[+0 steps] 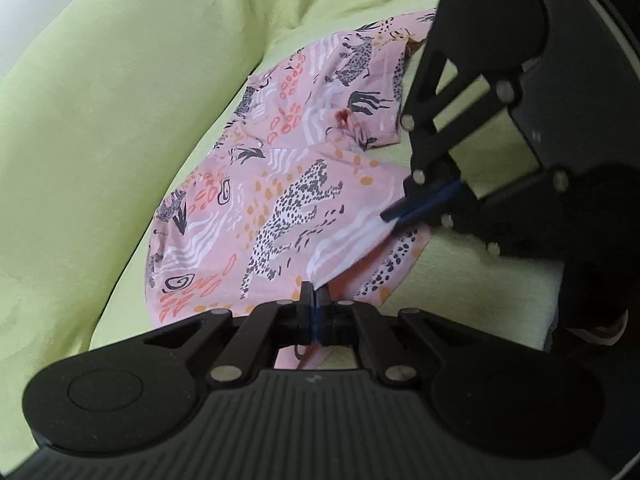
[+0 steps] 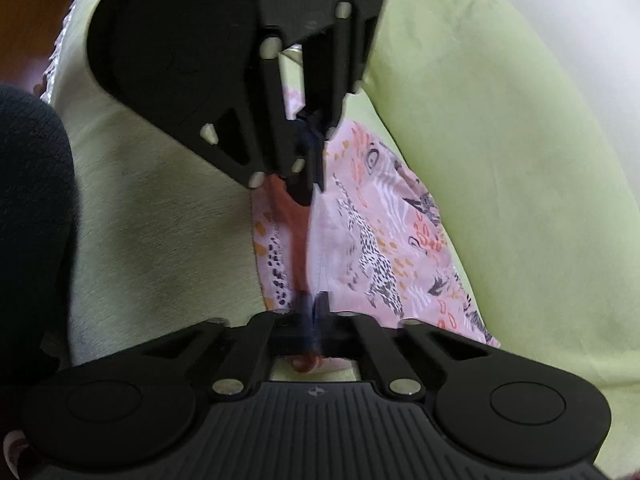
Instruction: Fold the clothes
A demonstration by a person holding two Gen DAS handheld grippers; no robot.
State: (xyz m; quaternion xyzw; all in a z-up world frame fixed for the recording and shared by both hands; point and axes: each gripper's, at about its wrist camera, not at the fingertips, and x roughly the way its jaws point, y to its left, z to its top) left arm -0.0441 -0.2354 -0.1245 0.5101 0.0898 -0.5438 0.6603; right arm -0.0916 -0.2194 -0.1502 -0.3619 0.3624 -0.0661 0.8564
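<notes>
A pink garment (image 1: 280, 184) printed with leopards and zebras lies spread on the lime-green sofa seat (image 1: 480, 264). At the bottom of the left wrist view, my left gripper (image 1: 316, 294) is shut on the near hem, where the pale inside of the cloth is turned up. My right gripper (image 1: 390, 216) comes in from the upper right, shut on the same hem a little further along. In the right wrist view the right gripper (image 2: 314, 302) pinches the garment (image 2: 380, 240) edge, and the left gripper (image 2: 314, 188) clamps it just ahead. The hem runs taut between the two.
The sofa's green backrest (image 1: 100, 120) curves along the garment's far side and fills the right of the right wrist view (image 2: 500, 160). A person's dark-clad leg (image 2: 28, 200) stands at the sofa's front edge. Brown floor (image 2: 24, 20) shows beyond it.
</notes>
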